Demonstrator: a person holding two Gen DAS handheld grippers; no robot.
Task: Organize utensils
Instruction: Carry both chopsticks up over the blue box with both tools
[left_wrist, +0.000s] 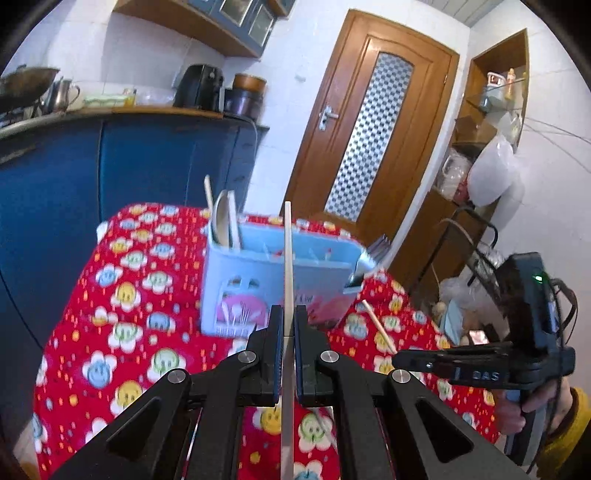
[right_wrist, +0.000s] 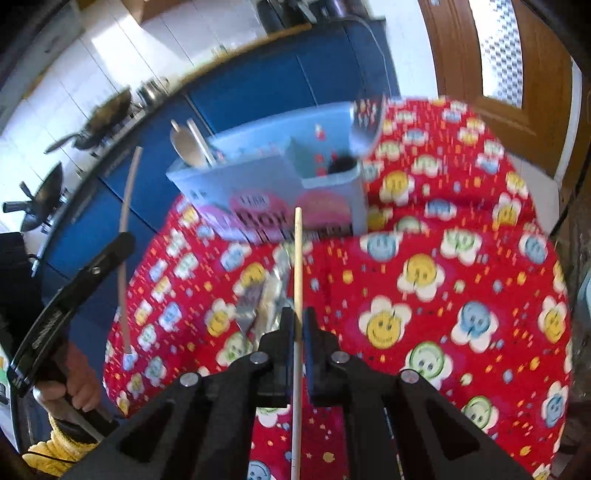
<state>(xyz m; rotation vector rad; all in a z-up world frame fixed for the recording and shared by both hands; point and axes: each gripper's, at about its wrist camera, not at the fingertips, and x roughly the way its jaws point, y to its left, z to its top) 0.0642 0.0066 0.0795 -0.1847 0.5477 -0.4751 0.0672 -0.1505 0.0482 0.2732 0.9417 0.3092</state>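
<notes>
The left gripper (left_wrist: 289, 314) is clamped on a pale chopstick (left_wrist: 288, 258), its slim shaft rising well past the pads; the right gripper (right_wrist: 298, 317) is pinched the same way on a second chopstick (right_wrist: 297, 266). Beyond both stands the pale blue plastic caddy (left_wrist: 258, 273), with divided compartments, at the far side of the red flower-print tablecloth (left_wrist: 140, 332). A spoon (left_wrist: 221, 218) already stands in its left compartment. A few metal utensils (right_wrist: 258, 295) lie near the right jaws. Such smooth, thin sticks could, I think, pivot or slip in the grip, and a long tip may catch the caddy's rim and tip it.
</notes>
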